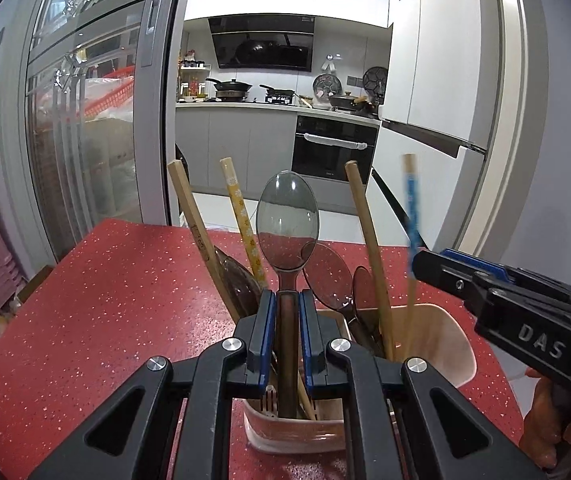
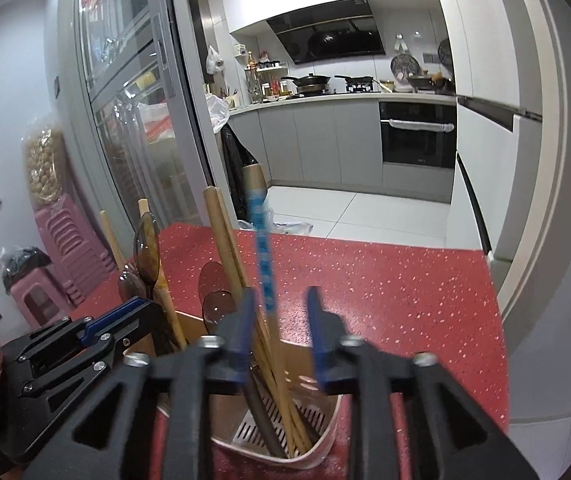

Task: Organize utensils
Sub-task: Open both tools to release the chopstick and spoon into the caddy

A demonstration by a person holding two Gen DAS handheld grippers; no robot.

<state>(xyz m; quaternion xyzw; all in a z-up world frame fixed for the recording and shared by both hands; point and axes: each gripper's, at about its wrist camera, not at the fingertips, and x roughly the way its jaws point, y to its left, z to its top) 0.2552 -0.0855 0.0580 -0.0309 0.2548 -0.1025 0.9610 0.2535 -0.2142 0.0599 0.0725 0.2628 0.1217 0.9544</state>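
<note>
My left gripper (image 1: 287, 296) is shut on the brown handle of a translucent grey spoon (image 1: 287, 224), which stands upright over a pink utensil holder (image 1: 445, 336) on the red speckled table (image 1: 105, 300). The holder also contains wooden chopsticks (image 1: 365, 240), a yellow flowered chopstick (image 1: 241, 216) and dark spoons (image 1: 325, 276). My right gripper (image 2: 279, 300) hovers over the holder (image 2: 325, 440) with its jaws apart. A blurred blue-patterned chopstick (image 2: 263, 256) stands between them with its lower end in the holder; the pads do not press on it. The left gripper (image 2: 133, 308) shows beside it.
A glass sliding door (image 1: 97, 140) stands left of the table, and a kitchen with an oven (image 1: 333, 148) lies beyond the far edge. Stacked pink stools (image 2: 65, 248) sit on the floor at left. A person's hand (image 1: 557, 420) holds the right gripper.
</note>
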